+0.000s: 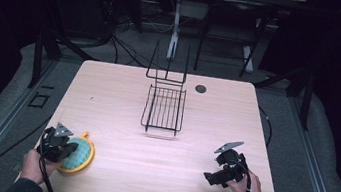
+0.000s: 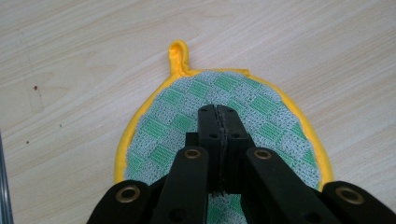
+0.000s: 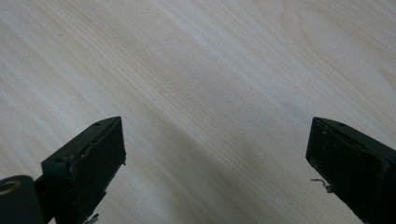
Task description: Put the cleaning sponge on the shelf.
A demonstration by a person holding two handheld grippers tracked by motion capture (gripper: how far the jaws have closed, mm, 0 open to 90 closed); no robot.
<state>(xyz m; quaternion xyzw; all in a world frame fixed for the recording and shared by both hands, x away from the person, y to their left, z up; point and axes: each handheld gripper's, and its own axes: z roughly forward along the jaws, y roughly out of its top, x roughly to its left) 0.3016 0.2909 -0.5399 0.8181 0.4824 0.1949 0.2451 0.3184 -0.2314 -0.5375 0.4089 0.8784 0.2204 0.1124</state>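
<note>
**Left jaws closed above pot holder, right jaws spread over bare wood**

Where seen from the high view: pale wooden table (image 1: 123,94) on a grey floor, dark frame posts and loose cables in the gloom behind. Black wire rack (image 1: 164,106) well ahead of both tools, near the far middle; small dark round spot (image 1: 201,88) just right of it. Left gripper (image 1: 68,151) at the near left corner, tips over the pot holder (image 1: 80,156), whose near part is covered by tool and hand. Right gripper (image 1: 208,177) near the right edge, well apart from the pad. Back of the room too dark to read.

In the left gripper view: jaws pressed together, tips at the middle of the green-checked, yellow-edged pot holder (image 2: 243,100); hanging loop (image 2: 178,53) straight beyond the tips. Cannot tell whether cloth is pinched or merely touched. Lower rim cut off behind the linkage.

In the right gripper view: jaws wide apart, bare wood grain (image 3: 210,84) between and beyond them. Frayed threads on both pads; jaw bases cropped by the frame.
</note>
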